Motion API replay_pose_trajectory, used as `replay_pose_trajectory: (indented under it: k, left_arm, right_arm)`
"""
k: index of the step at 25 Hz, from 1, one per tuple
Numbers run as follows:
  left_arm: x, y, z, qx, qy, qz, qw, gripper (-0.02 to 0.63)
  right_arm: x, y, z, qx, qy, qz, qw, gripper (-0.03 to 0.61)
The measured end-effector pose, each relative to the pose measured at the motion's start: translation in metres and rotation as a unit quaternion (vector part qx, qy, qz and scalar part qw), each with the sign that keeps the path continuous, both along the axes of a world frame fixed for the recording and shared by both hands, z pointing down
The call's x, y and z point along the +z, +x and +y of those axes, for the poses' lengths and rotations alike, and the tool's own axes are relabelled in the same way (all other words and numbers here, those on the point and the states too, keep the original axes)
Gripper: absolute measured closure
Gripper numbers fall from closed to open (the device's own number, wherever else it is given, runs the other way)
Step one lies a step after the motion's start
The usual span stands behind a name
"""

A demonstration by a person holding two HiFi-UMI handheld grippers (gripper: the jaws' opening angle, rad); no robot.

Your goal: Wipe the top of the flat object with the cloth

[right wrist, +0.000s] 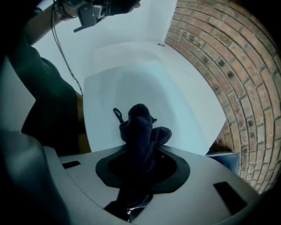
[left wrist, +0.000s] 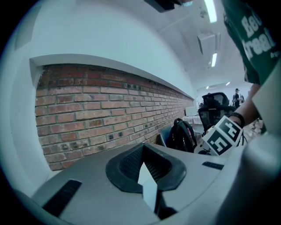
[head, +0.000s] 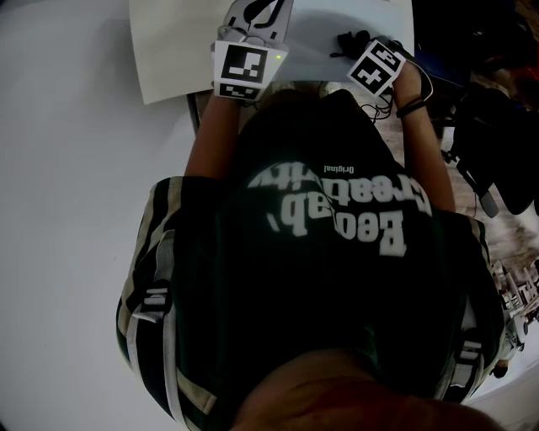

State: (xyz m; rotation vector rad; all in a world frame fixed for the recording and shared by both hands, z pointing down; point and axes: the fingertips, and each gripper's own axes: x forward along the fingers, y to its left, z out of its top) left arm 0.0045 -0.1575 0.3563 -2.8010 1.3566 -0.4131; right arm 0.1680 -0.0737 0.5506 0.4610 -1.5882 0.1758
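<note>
In the head view my own dark shirt fills most of the frame, and both grippers show at the top edge. A flat cream-white sheet (head: 181, 42) lies on the white table (head: 354, 17). My left gripper (head: 253, 17) reaches over the sheet's right edge. In the left gripper view that gripper (left wrist: 147, 176) points at a brick wall and is shut on a thin white sliver of sheet (left wrist: 148, 186). My right gripper (right wrist: 138, 162) is shut on a dark blue cloth (right wrist: 140, 127), which bunches upward above the white surface (right wrist: 145, 88). The same cloth (head: 352, 40) shows beside the right gripper (head: 364, 52).
A brick wall (left wrist: 109, 110) runs along the far side of the table. Beyond the table are a black backpack (left wrist: 184, 134), an office chair (left wrist: 215, 107) and a blue seat (right wrist: 226, 160). Dark bags (head: 497, 160) sit to my right.
</note>
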Motion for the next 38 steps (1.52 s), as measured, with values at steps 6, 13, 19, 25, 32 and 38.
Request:
replay_pose_trajectory:
  k: [6,13,19,25,32,38]
  left_arm:
    - [0.001,-0.010,0.002,-0.008,-0.003,-0.002,1.0000,0.618]
    - [0.005,-0.034,0.003,-0.027,-0.008,0.001,0.9996,0.618]
    - [0.004,-0.043,0.001,-0.032,-0.007,0.001,0.9995,0.618]
    - [0.004,-0.046,-0.003,-0.028,-0.007,0.001,0.9996,0.618]
    - [0.002,-0.037,-0.005,-0.017,-0.005,0.002,0.9998,0.618]
    - [0.005,-0.020,-0.002,-0.011,-0.007,0.001,0.9999,0.618]
  right_arm:
    - [-0.005,0.007,-0.058,0.023,0.096,0.023,0.995,0.485]
    - [-0.006,-0.041,-0.074,-0.017,0.118,-0.012,0.993,0.486]
    - [-0.005,-0.075,-0.072,-0.041,0.120,-0.033,0.991,0.489]
    - [-0.002,-0.086,-0.020,-0.056,0.035,-0.069,0.995,0.491]
    - [-0.002,-0.085,-0.017,-0.047,0.035,-0.077,0.995,0.488]
    - [0.002,-0.031,-0.021,0.012,0.046,-0.062,0.997,0.488]
